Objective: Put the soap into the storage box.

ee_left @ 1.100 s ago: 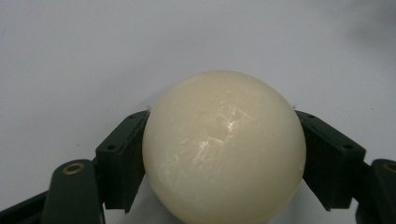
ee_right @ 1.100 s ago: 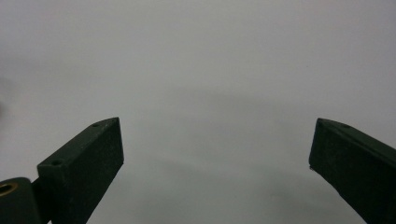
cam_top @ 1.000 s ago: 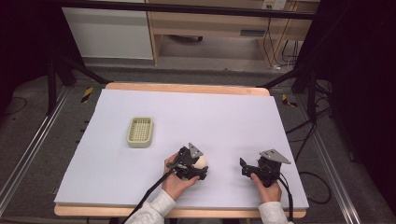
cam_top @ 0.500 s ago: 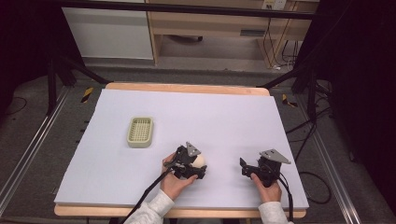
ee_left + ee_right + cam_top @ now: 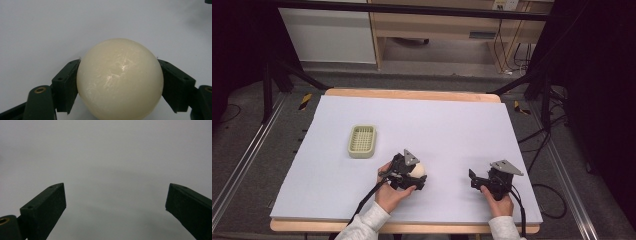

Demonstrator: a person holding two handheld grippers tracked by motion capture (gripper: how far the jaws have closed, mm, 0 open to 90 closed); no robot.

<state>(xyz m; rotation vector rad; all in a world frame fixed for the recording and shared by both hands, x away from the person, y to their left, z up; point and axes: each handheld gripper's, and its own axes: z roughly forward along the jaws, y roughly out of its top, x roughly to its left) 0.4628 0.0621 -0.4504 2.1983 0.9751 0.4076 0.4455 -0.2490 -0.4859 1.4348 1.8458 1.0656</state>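
Left gripper (image 5: 414,176) shifted left, clamping cream ball (image 5: 120,80); right gripper (image 5: 478,180) jaws apart; white tabletop (image 5: 452,125).

Left tongs (image 5: 416,175) clamped, right tongs (image 5: 473,179) wide apart, both low.

Black two-jaw grippers, grey three-cornered top plates, trailing black cables, pale sleeves (image 5: 362,225).

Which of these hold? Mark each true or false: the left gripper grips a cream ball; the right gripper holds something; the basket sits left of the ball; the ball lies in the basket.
1. The left gripper is clamped on the cream ball. True.
2. The right gripper holds something. False: its jaws stand open with nothing between them.
3. The basket sits left of the ball. True.
4. The ball lies in the basket. False: it is in the left gripper, apart from the basket.
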